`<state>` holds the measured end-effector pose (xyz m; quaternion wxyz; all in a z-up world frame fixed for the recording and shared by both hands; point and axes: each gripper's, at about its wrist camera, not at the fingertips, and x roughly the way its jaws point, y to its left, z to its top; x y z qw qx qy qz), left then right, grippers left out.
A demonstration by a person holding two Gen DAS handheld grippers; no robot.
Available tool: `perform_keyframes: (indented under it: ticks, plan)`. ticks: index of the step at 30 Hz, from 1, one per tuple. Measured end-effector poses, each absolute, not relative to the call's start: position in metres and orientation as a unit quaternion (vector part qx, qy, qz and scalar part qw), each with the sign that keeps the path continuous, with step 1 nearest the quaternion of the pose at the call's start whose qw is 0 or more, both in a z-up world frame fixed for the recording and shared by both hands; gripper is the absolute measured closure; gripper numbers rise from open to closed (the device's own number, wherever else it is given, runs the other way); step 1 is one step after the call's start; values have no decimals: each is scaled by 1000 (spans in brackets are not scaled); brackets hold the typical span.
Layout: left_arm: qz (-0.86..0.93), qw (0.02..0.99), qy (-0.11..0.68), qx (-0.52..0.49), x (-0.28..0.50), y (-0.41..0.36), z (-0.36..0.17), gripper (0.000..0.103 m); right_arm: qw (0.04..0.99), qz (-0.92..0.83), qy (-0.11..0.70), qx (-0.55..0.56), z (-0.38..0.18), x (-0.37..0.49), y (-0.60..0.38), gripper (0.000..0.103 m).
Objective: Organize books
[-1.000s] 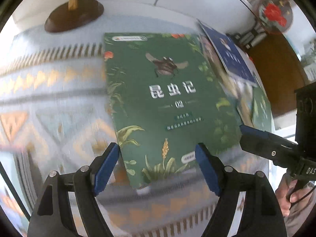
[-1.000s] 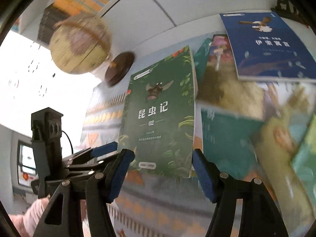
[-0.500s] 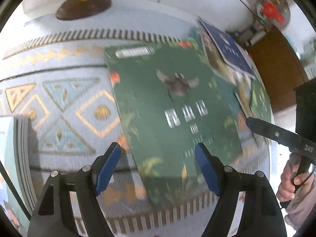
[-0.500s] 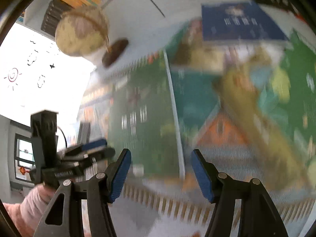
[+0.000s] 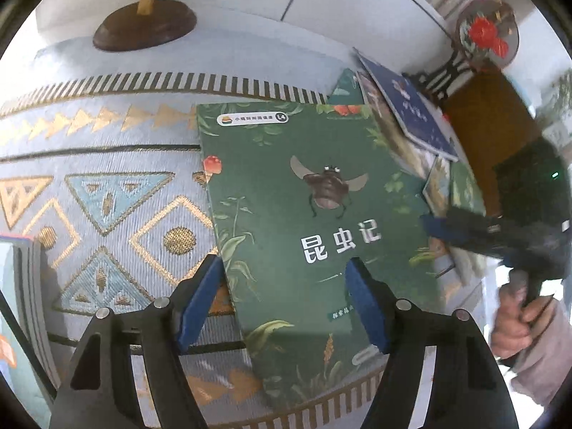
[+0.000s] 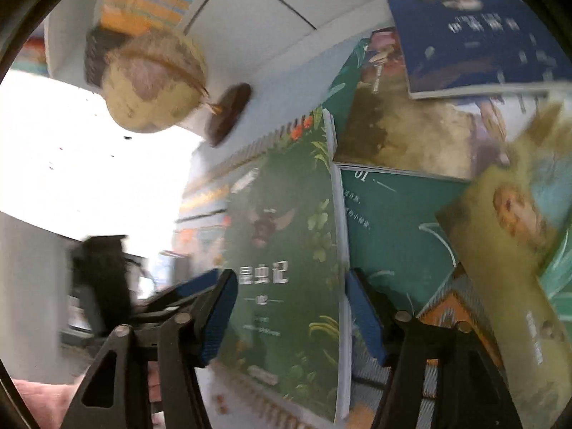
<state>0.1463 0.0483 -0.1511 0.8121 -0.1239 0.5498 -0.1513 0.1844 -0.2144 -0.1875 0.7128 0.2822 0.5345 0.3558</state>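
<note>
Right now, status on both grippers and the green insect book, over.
Left gripper open, over green insect book, not clamped. Right gripper open, at the book's right edge. Book flat on patterned cloth. Other books overlap alongside.

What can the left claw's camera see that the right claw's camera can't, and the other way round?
Only the left view shows the cloth's gold triangle pattern, a round red-flower ornament and the hand holding the right claw.

Only the right view shows the whole globe ball, shelved books, a bright window and the dark teal book.

Both show the green beetle book, the blue book and the globe's base.
</note>
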Motion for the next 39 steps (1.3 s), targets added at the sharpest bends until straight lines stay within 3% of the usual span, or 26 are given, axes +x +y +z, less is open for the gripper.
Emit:
perform_keyframes:
  ticks: [12,17,18,20,21,23,26,33,39]
  plan:
    - [-159,800,565,-122,144,44,-151,35,676,331,583,306,-213,132,-229,64]
    - [-172,788,569,-161,140,52,-149,36,690,323,564,319,-210,120,-239,60]
    - [-189,782,564,-187,138,57,-146,37,692,328,559,317,-208,119,-240,70]
    - [-217,774,554,-219,134,61,-140,50,691,333,551,330,-208,125,-236,80]
    - [-222,774,550,-220,131,61,-138,50,695,330,549,327,-206,125,-236,82]
    - [-212,785,548,-196,128,58,-136,71,713,318,551,297,-201,126,-234,84]
    - [-212,773,551,-232,127,66,-145,80,720,307,554,283,-202,126,-236,85]
    - [-223,739,569,-284,138,64,-170,81,720,283,558,299,-218,122,-246,86]
    - [-203,771,573,-190,138,39,-156,89,725,273,559,294,-215,122,-244,86]
